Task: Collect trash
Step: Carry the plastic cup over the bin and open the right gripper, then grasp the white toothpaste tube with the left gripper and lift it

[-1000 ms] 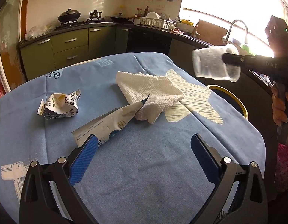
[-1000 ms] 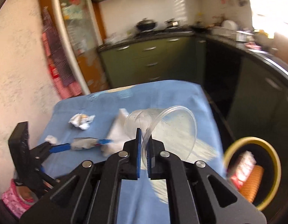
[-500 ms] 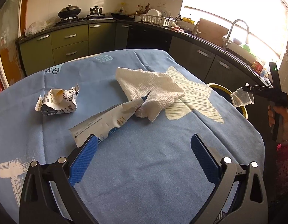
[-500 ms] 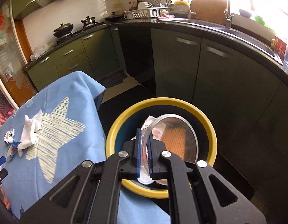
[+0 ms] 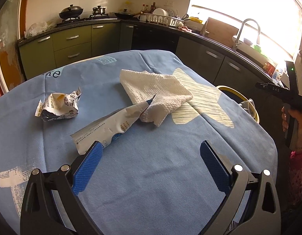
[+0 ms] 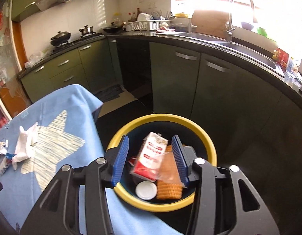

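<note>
Near the middle of the table (image 5: 151, 195), on its blue cloth with a pale star print: a white paper towel (image 5: 156, 96), quilted, folded over and slightly rumpled. Touching the towel's near edge, and lying over it with a sharp torn tip: a long flattened packet (image 5: 111, 129), silvery white with small grey print and a blue patch, stretched toward the table's near edge. Toward the left edge, apart from both: a crumpled wrapper (image 5: 59, 107), balled up, white with dark print and a touch of yellow.

Above the near edge, the left gripper (image 5: 151, 145), spread wide, blue pads far apart, nothing between them, only bare cloth; left pad just beside the near end of the packet, not clearly touching it.

Past the table's right edge, on the floor: a dark bin (image 6: 209, 143) with a yellow rim. Inside: a red-and-white carton (image 6: 151, 154), an orange ribbed packet (image 6: 168, 190) and a white round lid (image 6: 146, 190).

Over the bin, the right gripper (image 6: 150, 138), held in a hand (image 5: 291, 117), pointed down into the opening, jaws just parted to roughly half width, pads pressing on nothing. Below them, loose and blurred over the orange packet: a clear plastic cup (image 6: 164, 162), thin and see-through; from the left wrist view, visible at the bin's rim.
</note>
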Motion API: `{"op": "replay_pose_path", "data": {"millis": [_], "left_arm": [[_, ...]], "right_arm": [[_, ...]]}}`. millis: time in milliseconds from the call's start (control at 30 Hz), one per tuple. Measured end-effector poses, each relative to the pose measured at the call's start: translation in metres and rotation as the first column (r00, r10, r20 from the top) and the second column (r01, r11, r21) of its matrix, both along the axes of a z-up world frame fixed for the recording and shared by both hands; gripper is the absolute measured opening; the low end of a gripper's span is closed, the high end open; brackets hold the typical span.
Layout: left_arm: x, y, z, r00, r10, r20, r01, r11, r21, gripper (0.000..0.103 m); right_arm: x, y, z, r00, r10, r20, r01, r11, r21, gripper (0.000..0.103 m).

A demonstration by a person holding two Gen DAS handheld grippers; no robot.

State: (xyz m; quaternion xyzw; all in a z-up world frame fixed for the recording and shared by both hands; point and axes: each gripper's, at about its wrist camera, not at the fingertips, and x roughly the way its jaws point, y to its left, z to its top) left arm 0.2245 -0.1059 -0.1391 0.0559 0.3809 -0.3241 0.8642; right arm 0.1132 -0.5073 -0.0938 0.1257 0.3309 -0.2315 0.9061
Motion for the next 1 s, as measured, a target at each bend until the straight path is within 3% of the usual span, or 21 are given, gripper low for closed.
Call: {"op": "replay_pose_path", "data": {"millis": [367,533,600,733,900,1000], "left_arm": [[0.001,0.004,0.019,0.999,-0.038,0.022,0.038,0.999,0.010,0.098],[0.014,-0.001,0.034,0.989,-0.140,0.056,0.133,0.985,0.110,0.098],[0.025,-0.007,0.030,0.978,-0.204,0.045,0.195,0.969,0.155,0.098],[0.049,-0.015,0.020,0.957,-0.290,0.002,0.286,0.944,0.167,0.098],[0.078,-0.021,-0.002,0.949,-0.311,-0.049,0.314,0.928,0.199,0.098],[0.084,-0.018,-0.010,0.947,-0.315,-0.065,0.322,0.926,0.199,0.089]], "right_arm": [[-0.005,0.037,0.001,0.986,0.156,0.059,-0.161,0.982,0.097,0.046],[-0.010,0.042,0.001,0.981,0.178,0.076,-0.186,0.975,0.121,0.047],[-0.012,0.044,0.000,0.979,0.185,0.084,-0.195,0.972,0.134,0.047],[-0.012,0.050,0.000,0.975,0.203,0.088,-0.213,0.967,0.139,0.047],[-0.010,0.053,0.001,0.972,0.220,0.086,-0.230,0.963,0.143,0.048],[-0.010,0.055,0.001,0.971,0.223,0.086,-0.234,0.961,0.145,0.048]]}}
